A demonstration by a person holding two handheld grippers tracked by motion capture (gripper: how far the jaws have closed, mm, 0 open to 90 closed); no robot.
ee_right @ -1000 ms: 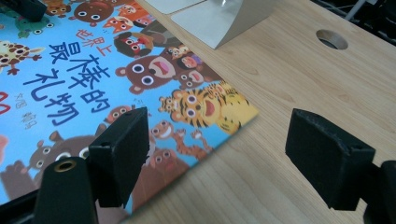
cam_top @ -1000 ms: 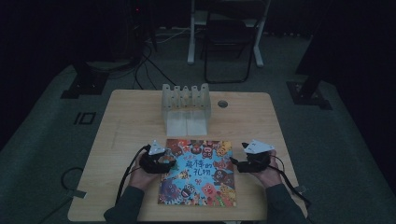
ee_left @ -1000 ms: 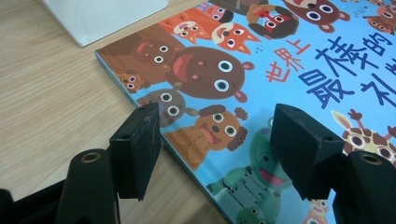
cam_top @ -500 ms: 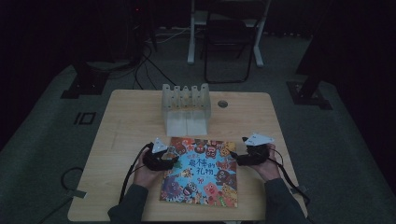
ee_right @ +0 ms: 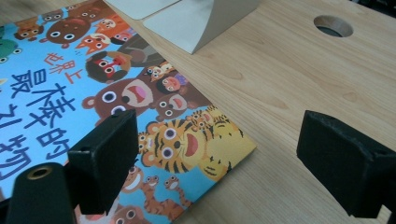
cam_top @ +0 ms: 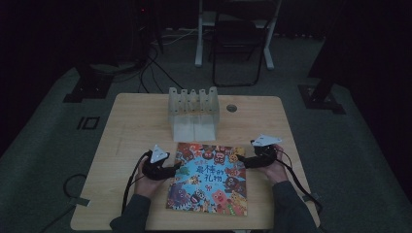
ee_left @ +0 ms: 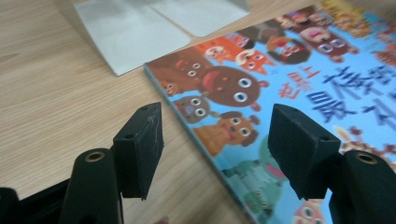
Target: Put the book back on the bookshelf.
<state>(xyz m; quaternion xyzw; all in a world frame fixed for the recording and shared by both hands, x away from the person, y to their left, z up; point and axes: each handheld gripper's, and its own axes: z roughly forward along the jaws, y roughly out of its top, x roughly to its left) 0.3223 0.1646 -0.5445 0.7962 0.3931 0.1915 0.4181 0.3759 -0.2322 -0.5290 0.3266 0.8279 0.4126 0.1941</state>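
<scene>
The picture book (cam_top: 209,177) lies flat and closed near the table's (cam_top: 131,116) front edge, just in front of the slotted rack (cam_top: 193,110). The left hand-held gripper (cam_top: 179,170) sits at its left edge, the right hand-held gripper (cam_top: 241,160) at its right edge near the far corner, both with jaws spread wide and gripping nothing. I'd say the book hasn't been picked up yet; grasping and lifting remain.

Book (cam_top: 209,177) slid nearer person; both grippers drawn back with it.

Left gripper (cam_top: 176,170) jaws apart; right gripper (cam_top: 241,161) likewise.
</scene>
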